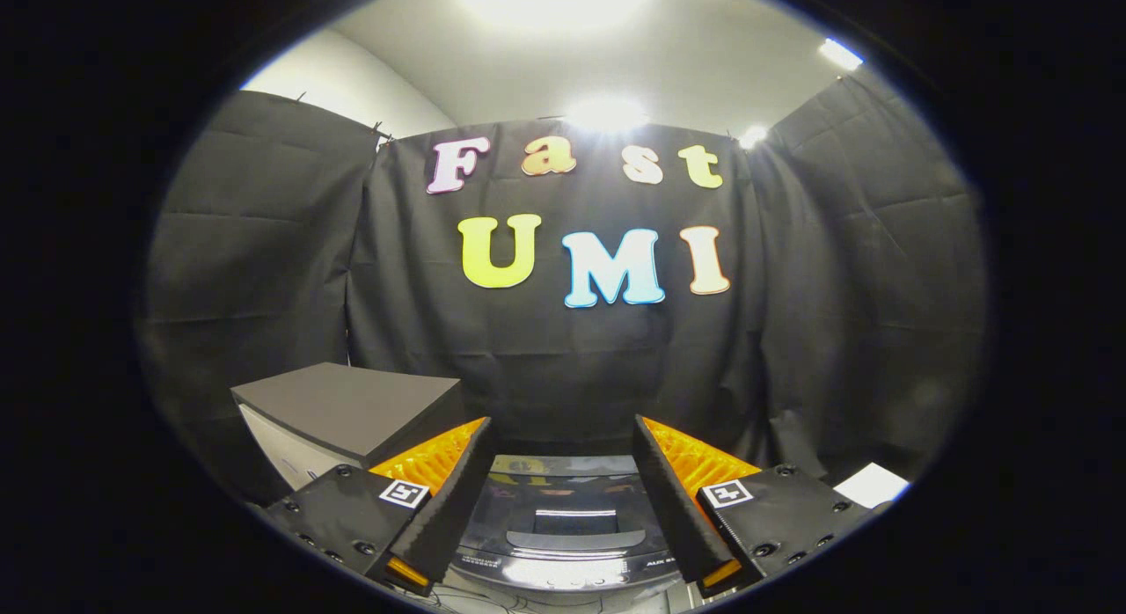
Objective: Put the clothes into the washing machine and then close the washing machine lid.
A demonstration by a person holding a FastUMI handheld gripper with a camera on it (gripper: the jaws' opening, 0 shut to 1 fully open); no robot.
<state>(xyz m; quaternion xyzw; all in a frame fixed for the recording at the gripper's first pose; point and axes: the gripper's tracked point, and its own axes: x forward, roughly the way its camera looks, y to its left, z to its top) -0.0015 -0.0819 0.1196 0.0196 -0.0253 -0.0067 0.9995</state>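
Observation:
My gripper (pixel 563 447) stands open, its two fingers wide apart with nothing between them. Below and between the fingers sits the washing machine (pixel 563 517), seen from above; its dark glossy lid (pixel 563 495) lies flat and shut, with a recessed handle near the front. I see no clothes between or ahead of the fingers.
A box-like unit (pixel 352 407) with a dark grey top and white sides stands just left of the washer, beside the left finger. A small white sheet (pixel 871 485) lies to the right of the right finger. Black cloth walls close the booth behind and on both sides.

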